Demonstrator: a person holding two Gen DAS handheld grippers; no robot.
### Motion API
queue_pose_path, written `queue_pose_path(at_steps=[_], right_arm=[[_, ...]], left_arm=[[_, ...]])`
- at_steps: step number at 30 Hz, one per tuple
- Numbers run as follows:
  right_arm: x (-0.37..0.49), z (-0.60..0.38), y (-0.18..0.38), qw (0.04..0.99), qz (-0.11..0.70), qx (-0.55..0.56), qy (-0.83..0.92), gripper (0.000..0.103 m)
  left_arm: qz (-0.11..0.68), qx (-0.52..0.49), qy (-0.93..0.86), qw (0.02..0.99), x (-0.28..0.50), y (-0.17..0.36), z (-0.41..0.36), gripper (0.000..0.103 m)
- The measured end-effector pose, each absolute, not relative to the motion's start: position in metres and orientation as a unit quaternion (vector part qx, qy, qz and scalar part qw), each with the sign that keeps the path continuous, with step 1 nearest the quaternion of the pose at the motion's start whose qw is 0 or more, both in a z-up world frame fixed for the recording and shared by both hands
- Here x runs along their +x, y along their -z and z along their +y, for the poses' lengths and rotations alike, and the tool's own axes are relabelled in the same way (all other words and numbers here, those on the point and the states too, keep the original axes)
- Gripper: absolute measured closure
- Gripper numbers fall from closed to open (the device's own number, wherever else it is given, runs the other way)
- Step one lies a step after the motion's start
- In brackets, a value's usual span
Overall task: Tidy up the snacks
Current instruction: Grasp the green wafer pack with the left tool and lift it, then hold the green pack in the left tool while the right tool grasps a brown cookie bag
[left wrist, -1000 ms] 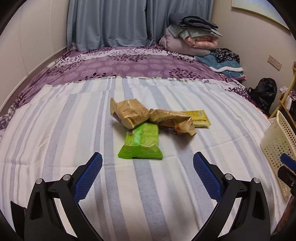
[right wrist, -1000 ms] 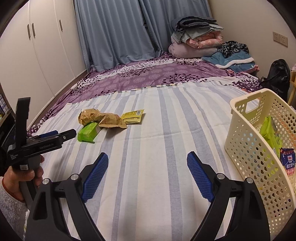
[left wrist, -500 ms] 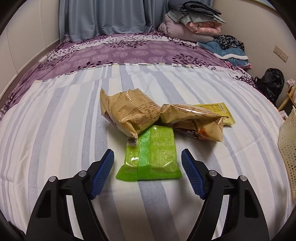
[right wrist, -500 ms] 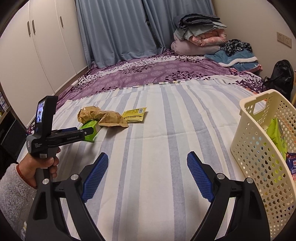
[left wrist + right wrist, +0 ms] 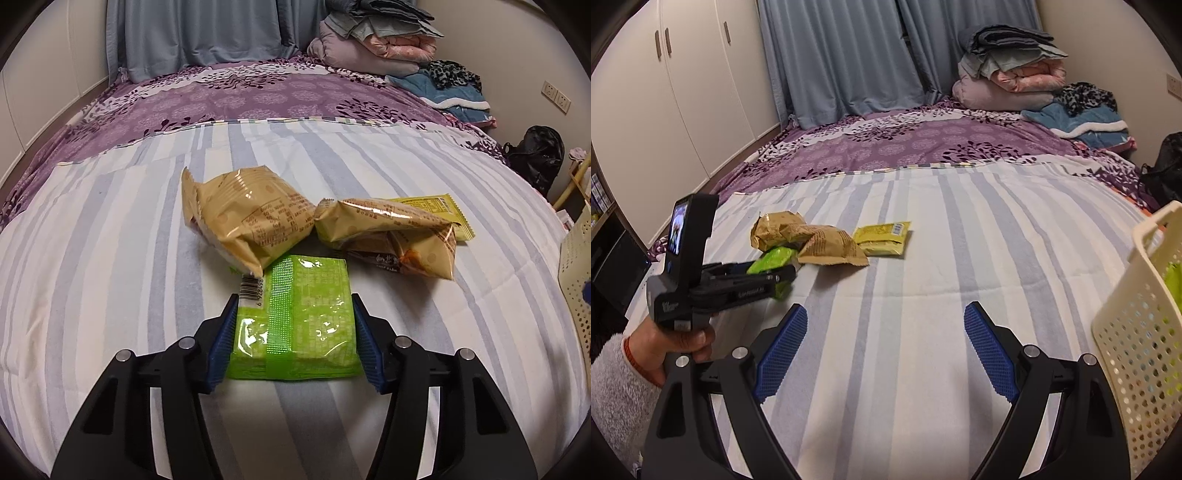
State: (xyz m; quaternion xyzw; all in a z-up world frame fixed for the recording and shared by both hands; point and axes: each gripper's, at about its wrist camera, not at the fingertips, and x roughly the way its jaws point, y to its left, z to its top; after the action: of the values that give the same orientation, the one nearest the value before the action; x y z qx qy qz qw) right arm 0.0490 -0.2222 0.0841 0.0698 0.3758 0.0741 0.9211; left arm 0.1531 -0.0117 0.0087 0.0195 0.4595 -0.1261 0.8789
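Fingers (image 5: 221, 343) of the left gripper (image 5: 291, 339), just closed inward, are pressed against both sides of the green snack packet (image 5: 295, 325) lying on the striped bed (image 5: 92, 277). Two tan bags (image 5: 251, 218) and a yellow packet (image 5: 439, 206) are seen just beyond. The right gripper (image 5: 886, 354) is held wide apart, empty, beside the cream basket (image 5: 1137, 332).

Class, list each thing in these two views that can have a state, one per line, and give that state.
left gripper: has just been closing, fingers pressing the green packet's sides
green packet: flat on the bed, gripped
right gripper: open, nothing between its fingers
two tan bags: sealed, lying crumpled
yellow sachet: lying flat
basket: upright, partly filled
wardrobe doors: closed
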Motion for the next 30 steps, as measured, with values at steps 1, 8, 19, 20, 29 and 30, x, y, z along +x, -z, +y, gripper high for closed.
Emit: queue_pose_path(at_steps=[1,8,19,20,29,30], right_arm=[[0.055,-0.221,-0.083,0.920,0.376,0.073,-0.082,0.017],[0.113,-0.203,-0.065,0.911,0.389,0.062,-0.121,0.017],[0.181,-0.164,-0.035,0.883,0.423,0.054,-0.196,0.017],[0.185,-0.160,-0.034,0.882,0.427,0.050,-0.195,0.017],[0.196,-0.132,-0.028,0.885,0.427,-0.018,-0.186,0.018],[0.194,-0.130,-0.029,0.886,0.426,-0.027,-0.181,0.026]], left_arm=[[0.459,0.017,0.125,0.880,0.150,-0.009,-0.009,0.044],[0.459,-0.013,0.109,0.882,0.119,-0.012,0.017,0.044],[0.457,-0.038,0.084,0.885,0.082,-0.022,0.054,0.044],[0.457,-0.039,0.084,0.885,0.080,-0.023,0.056,0.044],[0.447,-0.045,0.088,0.889,0.073,-0.035,0.058,0.044],[0.446,-0.045,0.089,0.890,0.073,-0.036,0.057,0.044]])
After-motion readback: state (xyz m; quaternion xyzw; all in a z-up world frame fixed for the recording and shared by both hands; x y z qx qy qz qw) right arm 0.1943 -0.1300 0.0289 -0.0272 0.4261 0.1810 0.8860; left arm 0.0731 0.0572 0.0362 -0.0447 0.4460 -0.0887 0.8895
